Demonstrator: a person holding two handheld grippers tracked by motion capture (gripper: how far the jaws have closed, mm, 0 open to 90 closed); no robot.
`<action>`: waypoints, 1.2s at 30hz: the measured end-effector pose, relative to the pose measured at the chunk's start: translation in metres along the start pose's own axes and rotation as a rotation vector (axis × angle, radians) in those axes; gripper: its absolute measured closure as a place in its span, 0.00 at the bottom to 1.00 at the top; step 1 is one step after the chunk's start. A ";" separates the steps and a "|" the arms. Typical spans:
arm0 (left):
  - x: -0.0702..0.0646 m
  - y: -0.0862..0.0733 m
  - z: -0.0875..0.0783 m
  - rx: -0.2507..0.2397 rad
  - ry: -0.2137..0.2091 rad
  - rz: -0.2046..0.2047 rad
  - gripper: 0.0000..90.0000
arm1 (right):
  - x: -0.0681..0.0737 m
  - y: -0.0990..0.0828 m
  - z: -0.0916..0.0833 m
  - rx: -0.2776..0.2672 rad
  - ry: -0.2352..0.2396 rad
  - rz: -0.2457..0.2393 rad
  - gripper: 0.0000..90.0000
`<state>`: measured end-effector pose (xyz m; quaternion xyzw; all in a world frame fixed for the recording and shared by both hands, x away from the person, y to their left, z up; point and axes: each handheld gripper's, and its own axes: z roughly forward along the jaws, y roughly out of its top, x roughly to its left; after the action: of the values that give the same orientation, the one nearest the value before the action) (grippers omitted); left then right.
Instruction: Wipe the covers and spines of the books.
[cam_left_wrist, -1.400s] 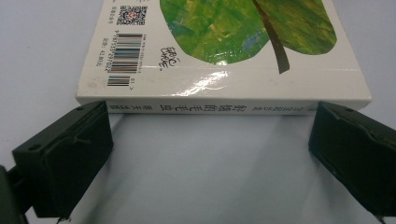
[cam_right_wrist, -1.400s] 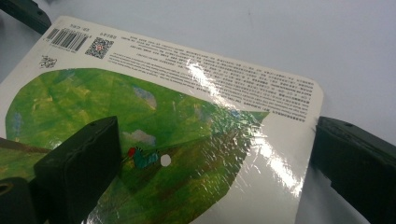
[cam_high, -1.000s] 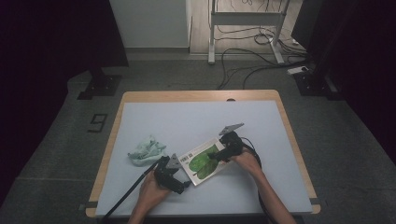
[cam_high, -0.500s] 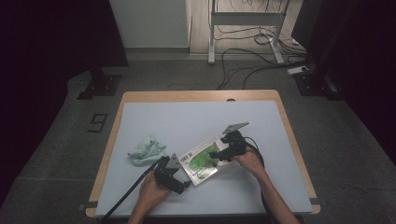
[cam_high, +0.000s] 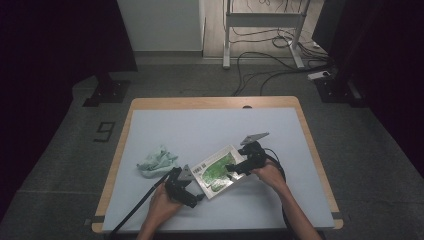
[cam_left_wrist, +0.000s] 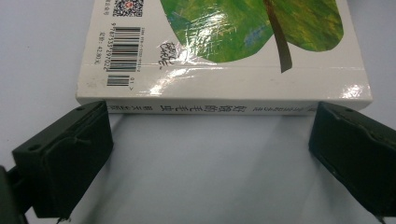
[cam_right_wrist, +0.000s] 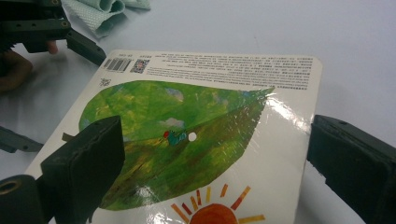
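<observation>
- Since 1 second ago, the right gripper (cam_high: 239, 167) has eased slightly rightward over the book (cam_high: 216, 170); the left gripper (cam_high: 192, 192) sits at its near corner.
- High view: 1 book and 1 green cloth (cam_high: 156, 162) lie on the pale blue table (cam_high: 200, 130) over a grey floor.
- Left gripper view: jaws released, flanking the spine; barcode (cam_left_wrist: 123, 48) and a "CARLE" signature readable.
- Right gripper view: jaws spread wide over the leaf cover.

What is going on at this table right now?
A person works on a picture book lying flat on the table with a gripper in each hand. The left gripper faces the book's spine, jaws open and apart from it. The right gripper hovers open over the leaf cover. A crumpled green cloth lies to the left, untouched.
</observation>
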<state>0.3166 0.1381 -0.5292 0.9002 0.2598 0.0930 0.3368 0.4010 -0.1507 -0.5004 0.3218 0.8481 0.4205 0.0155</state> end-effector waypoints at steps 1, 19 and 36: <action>0.000 0.000 0.000 0.002 0.001 0.001 0.00 | 0.000 0.000 -0.001 0.001 0.003 0.002 0.04; 0.000 0.000 0.000 0.001 0.000 0.001 0.00 | 0.002 -0.005 -0.010 -0.004 0.022 0.029 0.04; 0.000 0.000 0.000 0.001 0.000 0.002 0.00 | 0.010 -0.009 -0.012 0.044 0.090 0.014 0.12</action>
<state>0.3167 0.1382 -0.5291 0.9006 0.2590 0.0930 0.3363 0.3844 -0.1577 -0.4963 0.3089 0.8547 0.4159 -0.0326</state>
